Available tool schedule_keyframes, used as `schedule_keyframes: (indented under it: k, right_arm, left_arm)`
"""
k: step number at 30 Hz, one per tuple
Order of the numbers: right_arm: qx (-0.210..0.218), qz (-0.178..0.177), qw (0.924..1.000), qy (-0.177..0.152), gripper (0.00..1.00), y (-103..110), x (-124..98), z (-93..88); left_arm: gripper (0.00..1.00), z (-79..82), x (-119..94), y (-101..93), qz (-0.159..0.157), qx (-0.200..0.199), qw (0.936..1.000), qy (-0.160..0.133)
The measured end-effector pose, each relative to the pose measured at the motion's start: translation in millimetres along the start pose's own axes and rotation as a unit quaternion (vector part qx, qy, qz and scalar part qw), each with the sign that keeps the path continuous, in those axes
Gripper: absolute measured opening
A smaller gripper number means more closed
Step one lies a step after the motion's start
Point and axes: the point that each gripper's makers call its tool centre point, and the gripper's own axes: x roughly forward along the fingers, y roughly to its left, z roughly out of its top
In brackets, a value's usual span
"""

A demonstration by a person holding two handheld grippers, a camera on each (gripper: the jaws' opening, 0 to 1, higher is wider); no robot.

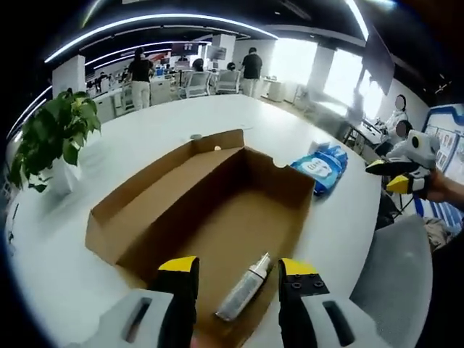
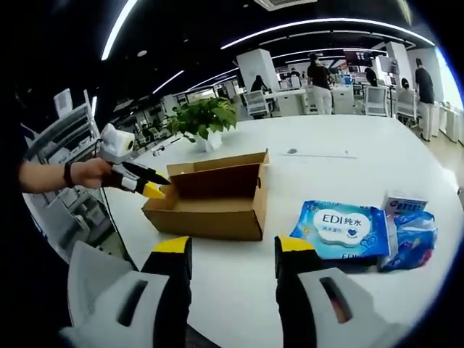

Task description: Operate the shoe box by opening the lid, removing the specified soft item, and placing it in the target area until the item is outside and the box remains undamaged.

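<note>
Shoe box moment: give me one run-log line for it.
box: open, holds bottle | wipes pack: on table beside box | left gripper: open above box | right gripper: open, empty

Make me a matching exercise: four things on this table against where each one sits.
Things:
1. bottle
2. plant
3. wipes pack
4. box

Places:
A. on the table beside the box, blue pouch next to it
B. open, in the middle of the white table
C. lying inside the box
D. on the table beyond the box, in a white pot

Pairs: 1-C, 2-D, 3-A, 4-B
</note>
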Motion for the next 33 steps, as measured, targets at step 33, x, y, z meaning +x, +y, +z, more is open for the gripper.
schedule_keyframes:
  k: [33]
  right_arm:
    - [0.034, -0.028, 0.9991, -0.001, 0.46, 13, -22, -21.4]
  left_arm:
    - [0.45, -47.7, 62, -5.9, -0.147, 0.151, 0.9644, 0.160]
